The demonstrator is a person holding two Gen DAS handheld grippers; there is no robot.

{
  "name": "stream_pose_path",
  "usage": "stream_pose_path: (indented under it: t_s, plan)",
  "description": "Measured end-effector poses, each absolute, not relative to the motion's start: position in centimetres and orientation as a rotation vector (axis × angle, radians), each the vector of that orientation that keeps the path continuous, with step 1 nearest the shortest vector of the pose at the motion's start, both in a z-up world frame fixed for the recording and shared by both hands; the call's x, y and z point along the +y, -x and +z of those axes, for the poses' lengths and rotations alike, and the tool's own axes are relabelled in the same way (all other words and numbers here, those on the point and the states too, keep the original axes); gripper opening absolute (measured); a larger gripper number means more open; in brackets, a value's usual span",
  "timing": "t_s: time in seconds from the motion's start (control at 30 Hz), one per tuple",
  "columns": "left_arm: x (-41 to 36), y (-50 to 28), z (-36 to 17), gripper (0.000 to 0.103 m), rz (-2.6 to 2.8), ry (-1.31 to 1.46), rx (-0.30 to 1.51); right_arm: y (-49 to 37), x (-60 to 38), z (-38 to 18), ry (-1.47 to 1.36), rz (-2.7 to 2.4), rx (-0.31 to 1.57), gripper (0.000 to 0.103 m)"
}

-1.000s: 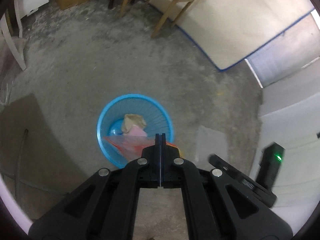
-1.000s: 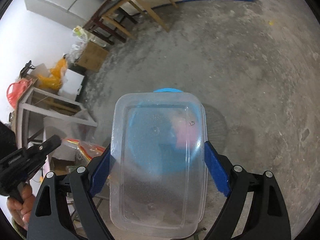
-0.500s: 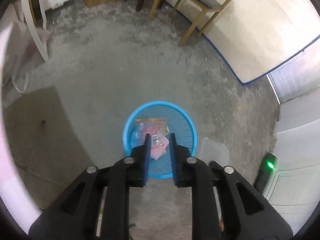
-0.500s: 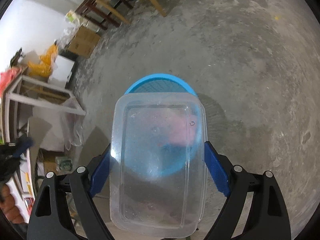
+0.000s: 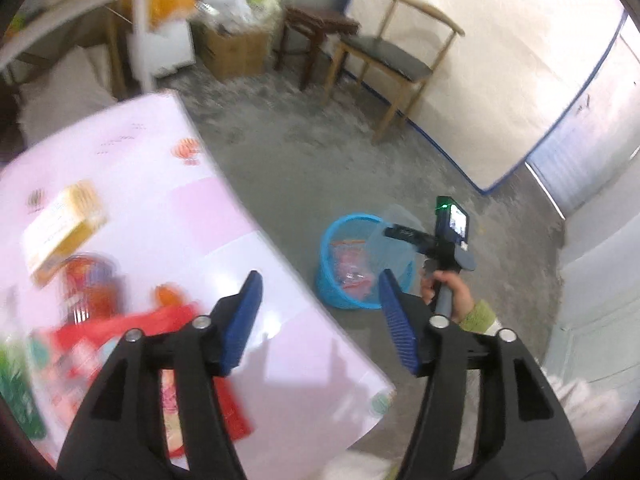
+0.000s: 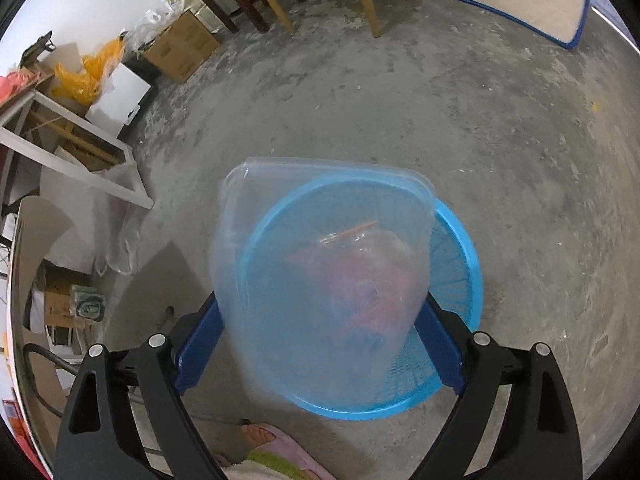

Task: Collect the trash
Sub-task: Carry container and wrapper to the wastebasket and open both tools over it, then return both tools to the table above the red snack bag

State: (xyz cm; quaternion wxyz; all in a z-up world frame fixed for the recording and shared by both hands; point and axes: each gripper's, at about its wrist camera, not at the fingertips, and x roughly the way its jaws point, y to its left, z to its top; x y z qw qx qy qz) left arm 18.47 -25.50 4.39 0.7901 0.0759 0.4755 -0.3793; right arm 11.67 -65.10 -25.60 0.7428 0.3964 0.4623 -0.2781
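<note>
Two grippers, one basket, one clear container over it.

Left gripper [image 5: 320,312]: jaws just been opening, now apart with nothing between, above the corner edge of the pink counter [image 5: 224,216], where blurred red wrappers [image 5: 120,332] and one yellow box [image 5: 64,224] lie. Right gripper [image 6: 320,344]: blue ribbed pads wide, clamped on the sides of one clear plastic container [image 6: 320,248], rectangular with rounded corners, tilted over the round blue mesh basket [image 6: 460,264] holding pinkish trash [image 5: 352,268]. Rough concrete floor [image 6: 460,100] around basket open. Beyond: one wooden chair [image 5: 396,56], one cardboard box [image 6: 180,48].
</note>
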Motion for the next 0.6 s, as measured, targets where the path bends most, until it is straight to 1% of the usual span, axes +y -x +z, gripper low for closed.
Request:
stream_pose_path:
  t_s: [0.13, 0.23, 0.37, 0.47, 0.6]
  plan:
    - [-19.2, -16.8, 5.2, 0.064, -0.742, -0.069, 0.988, -11.5, -64.7, -26.1, -0.872, -0.611, 1.025, 0.088]
    - [-16.0, -15.7, 4.8, 0.065, -0.694, -0.016, 0.98, -10.8, -64.5, -26.1, -0.89, -0.611, 1.024, 0.088]
    - [-13.3, -14.5, 4.5, 0.066, -0.647, -0.016, 0.937, -9.6, -64.1, -25.6, -0.898, -0.612, 1.009, 0.088]
    - [-11.5, -13.9, 4.5, 0.07, -0.644, 0.006, 0.912, -8.4, -63.6, -24.7, -0.901, -0.614, 0.992, 0.088]
    - [-9.6, -13.2, 4.5, 0.074, -0.646, 0.031, 0.885, -6.5, -62.3, -22.6, -0.894, -0.609, 0.956, 0.088]
